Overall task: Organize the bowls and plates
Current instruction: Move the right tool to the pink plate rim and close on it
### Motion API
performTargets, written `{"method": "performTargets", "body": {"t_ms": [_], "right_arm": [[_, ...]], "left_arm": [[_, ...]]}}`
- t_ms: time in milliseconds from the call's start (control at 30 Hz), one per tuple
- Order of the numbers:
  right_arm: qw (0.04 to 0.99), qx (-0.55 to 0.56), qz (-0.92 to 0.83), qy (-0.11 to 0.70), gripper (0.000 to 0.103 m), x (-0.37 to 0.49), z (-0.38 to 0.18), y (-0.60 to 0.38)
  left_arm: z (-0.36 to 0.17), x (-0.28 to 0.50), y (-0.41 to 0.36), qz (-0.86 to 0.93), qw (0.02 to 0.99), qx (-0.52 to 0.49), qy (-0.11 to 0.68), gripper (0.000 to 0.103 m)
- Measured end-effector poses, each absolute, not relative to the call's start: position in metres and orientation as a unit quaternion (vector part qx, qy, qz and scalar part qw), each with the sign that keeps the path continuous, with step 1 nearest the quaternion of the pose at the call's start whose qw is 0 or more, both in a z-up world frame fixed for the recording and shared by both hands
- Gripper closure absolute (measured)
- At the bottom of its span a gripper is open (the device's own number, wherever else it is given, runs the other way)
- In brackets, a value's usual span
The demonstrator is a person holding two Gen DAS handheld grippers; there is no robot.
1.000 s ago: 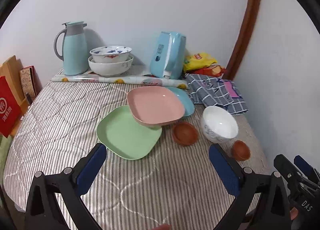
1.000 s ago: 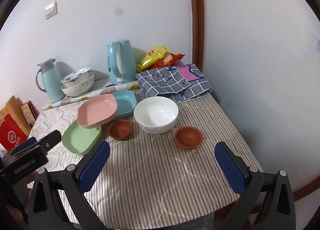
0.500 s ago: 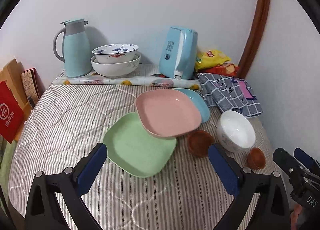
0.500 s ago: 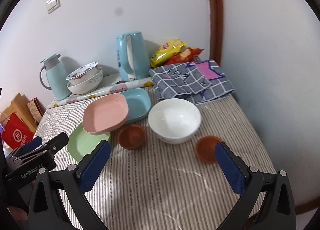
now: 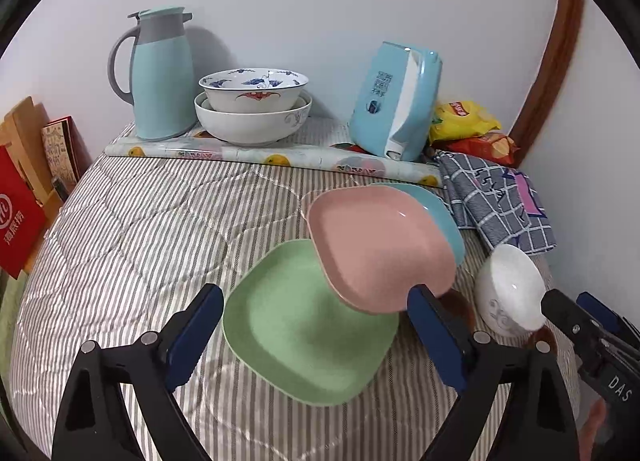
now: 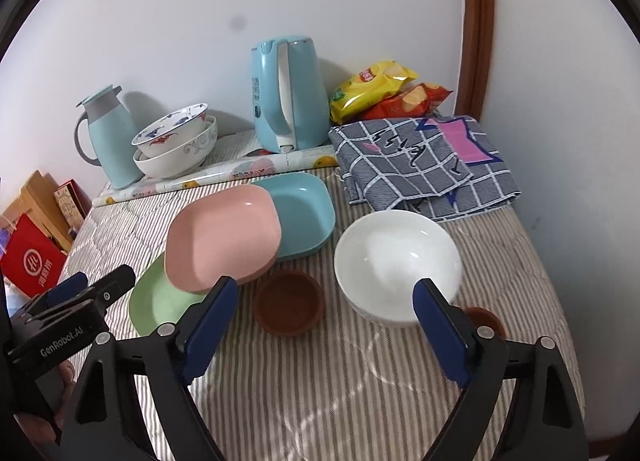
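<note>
Striped grey-and-white quilted cloth [image 6: 360, 389] covers the table and bears faint stitched curves. Three smooth, matte, rounded-square plates overlap on it: a green plate [image 5: 304, 325] lies nearest the camera in the left wrist view, a pink plate [image 5: 380, 249] rests tilted with one edge on the green one, and a blue plate [image 6: 304, 209] lies behind the pink one, partly covered by it. Just beside the plates in the right wrist view stands a small round brown dish [image 6: 289, 307], dull like terracotta; a glossy white bowl [image 6: 396, 261] with a faint grey motif on its outer wall stands next to it, and a second brown dish [image 6: 482, 317] shows only partly behind a gripper finger.

At the back wall, two glazed ceramic bowls [image 5: 253, 109] are nested, the upper one painted with blue and red figures. A pale blue jug [image 5: 158, 73] with a grey collar stands left of them, a pale blue kettle [image 6: 288, 97] right of them, and a printed roll [image 5: 272, 159] lies in front. A checked grey cloth [image 6: 420, 165] is folded by the corner, with crinkled snack bags [image 6: 384, 91] behind it.

The left gripper [image 5: 316, 325] has just been closing slightly; its blue-padded jaws stand wide apart above the green plate, not visibly touching it. The right gripper [image 6: 326, 327], likewise narrowing, is wide apart and grips nothing.
</note>
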State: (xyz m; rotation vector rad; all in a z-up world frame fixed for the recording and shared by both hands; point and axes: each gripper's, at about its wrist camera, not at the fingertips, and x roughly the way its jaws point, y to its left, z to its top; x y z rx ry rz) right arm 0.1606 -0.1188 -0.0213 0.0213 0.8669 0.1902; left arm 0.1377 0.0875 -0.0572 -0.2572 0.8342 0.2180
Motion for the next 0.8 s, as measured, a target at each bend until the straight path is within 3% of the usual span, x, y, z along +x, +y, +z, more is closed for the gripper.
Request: {"method": "performTargets", "body": {"t_ms": [167, 400, 800], "right_arm": [[0.901, 0.004, 0.095, 0.424, 0.023, 0.179, -0.028, -0.104], [0.891, -0.016, 0.098, 0.443, 0.034, 0.203, -0.044, -0.083], [0.873, -0.030, 0.114, 0.474, 0.049, 0.230, -0.074, -0.058]], "left_arm": [[-0.065, 0.157, 0.096, 0.103, 0.898, -0.122, 0.409, 0.012], [-0.079, 0.187, 0.108, 0.087, 0.895, -0.132, 0.417, 0.027], [-0.097, 0.232, 0.108, 0.070, 0.894, -0.120, 0.427, 0.041]]}}
